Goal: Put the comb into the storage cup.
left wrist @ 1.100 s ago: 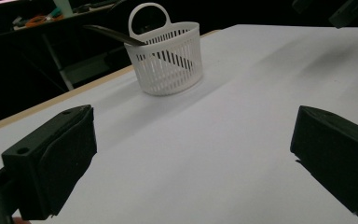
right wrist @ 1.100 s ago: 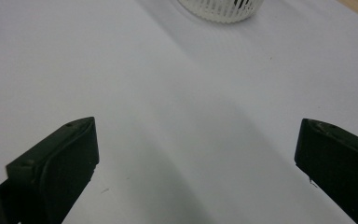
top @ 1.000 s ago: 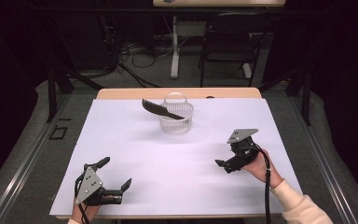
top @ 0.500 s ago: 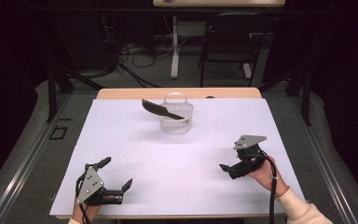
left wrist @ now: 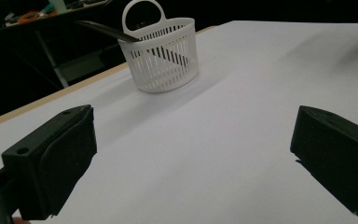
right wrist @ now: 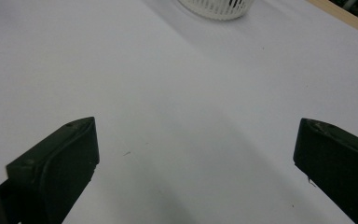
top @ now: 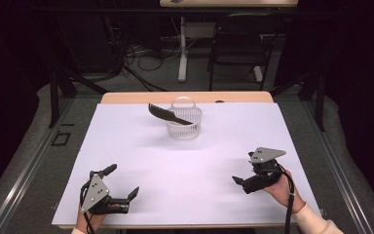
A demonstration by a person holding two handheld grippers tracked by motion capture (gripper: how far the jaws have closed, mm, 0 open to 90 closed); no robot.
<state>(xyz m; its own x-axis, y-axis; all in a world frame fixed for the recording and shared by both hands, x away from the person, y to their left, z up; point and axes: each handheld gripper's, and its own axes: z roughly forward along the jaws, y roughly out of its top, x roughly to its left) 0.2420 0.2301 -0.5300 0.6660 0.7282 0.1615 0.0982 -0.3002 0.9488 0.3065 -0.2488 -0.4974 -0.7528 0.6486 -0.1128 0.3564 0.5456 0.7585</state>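
Note:
A white slatted basket (top: 184,124) with a loop handle stands at the table's far middle. A dark, long flat tool (top: 168,114) leans in it, its end sticking out to the left over the rim. My left gripper (top: 123,180) lies open near the front left edge, nothing between its fingers. In the left gripper view the basket (left wrist: 161,53) and the tool (left wrist: 103,29) lie far ahead of the open left gripper (left wrist: 191,158). My right gripper (top: 243,168) is open at the front right, pointing left. In its view the right gripper (right wrist: 196,158) spans bare table, the basket's base (right wrist: 216,6) at the top.
A white sheet (top: 190,165) covers the table, with a wooden strip (top: 185,97) along the far edge. A chair (top: 236,53) and cables stand on the floor beyond. A cable (top: 288,209) trails from the right gripper along the sleeve.
The right gripper has drawn back toward the front edge of the table and slightly right. The left gripper, basket and tool have stayed put.

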